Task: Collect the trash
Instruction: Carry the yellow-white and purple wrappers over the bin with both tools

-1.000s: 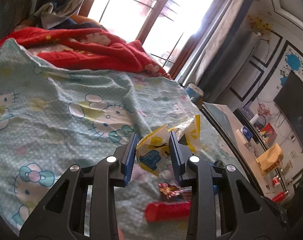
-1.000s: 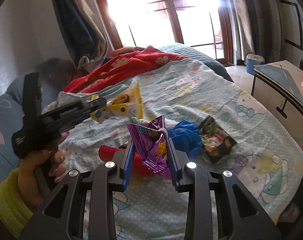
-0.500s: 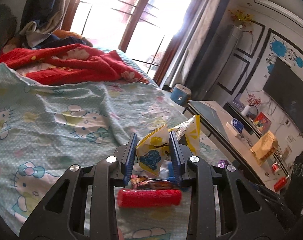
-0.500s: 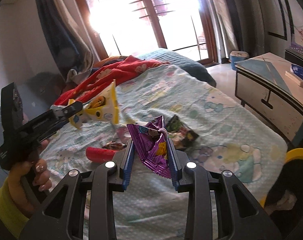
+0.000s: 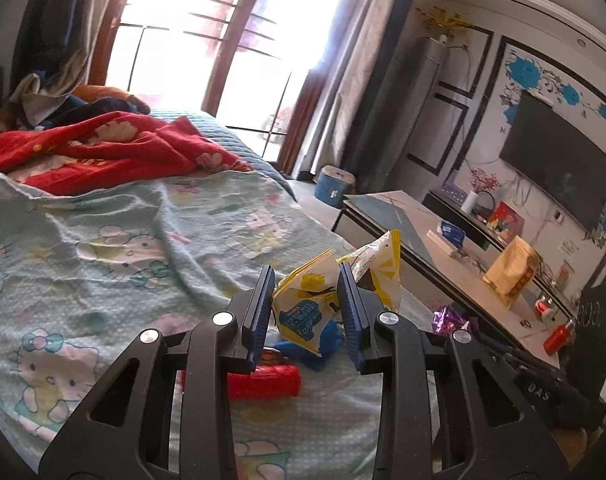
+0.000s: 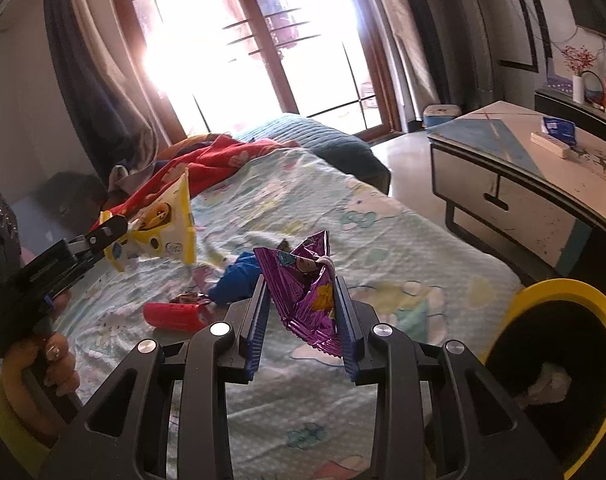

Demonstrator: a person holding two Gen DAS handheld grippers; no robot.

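My left gripper (image 5: 305,300) is shut on a yellow snack wrapper (image 5: 327,300) and holds it above the bed; the wrapper also shows in the right wrist view (image 6: 163,228). My right gripper (image 6: 301,308) is shut on a purple foil wrapper (image 6: 307,292), held above the bed near a yellow-rimmed black bin (image 6: 551,360) at lower right. On the bedsheet lie a red tube (image 6: 173,316), a blue wrapper (image 6: 237,280) and a small dark wrapper (image 6: 189,299). The red tube (image 5: 263,380) and the blue wrapper (image 5: 323,344) show below my left gripper.
The bed has a Hello Kitty sheet (image 5: 103,260) and a red blanket (image 5: 103,148) at the far end. A low cabinet (image 6: 523,184) with items on top stands to the right of the bed. A blue pail (image 5: 335,186) sits by the window.
Both grippers have swung to the right with their wrappers still held. The yellow-rimmed bin has come further into the right wrist view.
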